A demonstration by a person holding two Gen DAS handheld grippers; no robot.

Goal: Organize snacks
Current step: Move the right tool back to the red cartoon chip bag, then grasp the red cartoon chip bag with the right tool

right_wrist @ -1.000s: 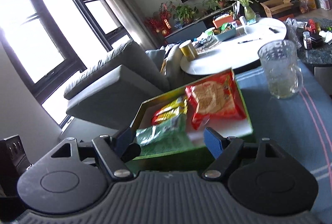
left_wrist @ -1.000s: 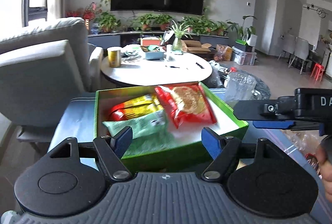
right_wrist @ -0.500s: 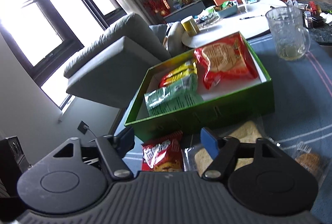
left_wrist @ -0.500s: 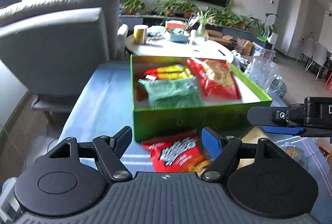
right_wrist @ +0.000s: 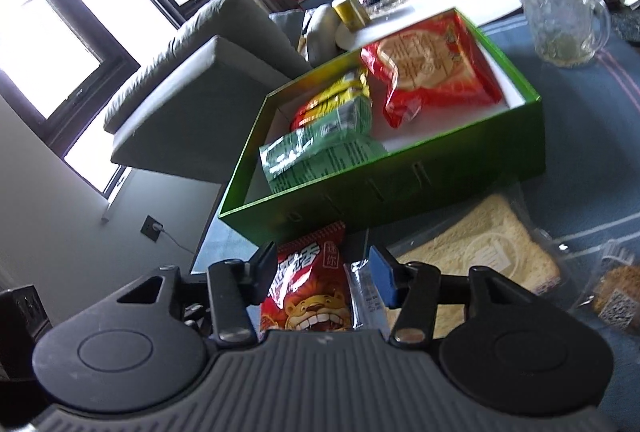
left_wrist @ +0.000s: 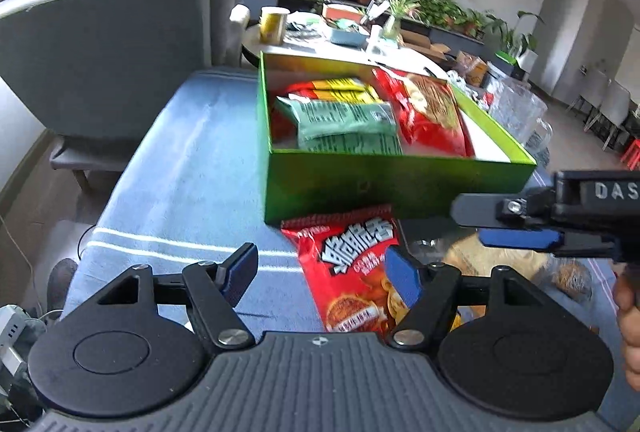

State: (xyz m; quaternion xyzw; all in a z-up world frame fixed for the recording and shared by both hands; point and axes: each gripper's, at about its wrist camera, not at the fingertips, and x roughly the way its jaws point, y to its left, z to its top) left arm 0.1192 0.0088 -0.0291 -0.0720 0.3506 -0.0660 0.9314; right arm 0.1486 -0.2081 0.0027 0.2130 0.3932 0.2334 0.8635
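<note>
A green box (left_wrist: 384, 183) (right_wrist: 400, 191) on the blue cloth holds a green packet (left_wrist: 344, 125) (right_wrist: 320, 147), a yellow packet (left_wrist: 340, 87) and a big red packet (left_wrist: 432, 111) (right_wrist: 432, 67). A red snack bag (left_wrist: 352, 264) (right_wrist: 308, 292) lies on the cloth in front of the box. My left gripper (left_wrist: 320, 276) is open and empty, just above and left of the bag. My right gripper (right_wrist: 324, 272) is open and empty over the bag; it also shows from the side in the left wrist view (left_wrist: 516, 224).
A clear bag of bread (right_wrist: 480, 252) and a brown snack pack (right_wrist: 616, 296) lie right of the red bag. A glass mug (right_wrist: 560, 11) stands beyond the box. A grey armchair (left_wrist: 112, 31) stands left, a white round table (left_wrist: 340, 43) behind.
Both grippers pulled back from the box toward the table's near side. The red snack bag, bread and brown pack came into view below them. Both stayed open.
</note>
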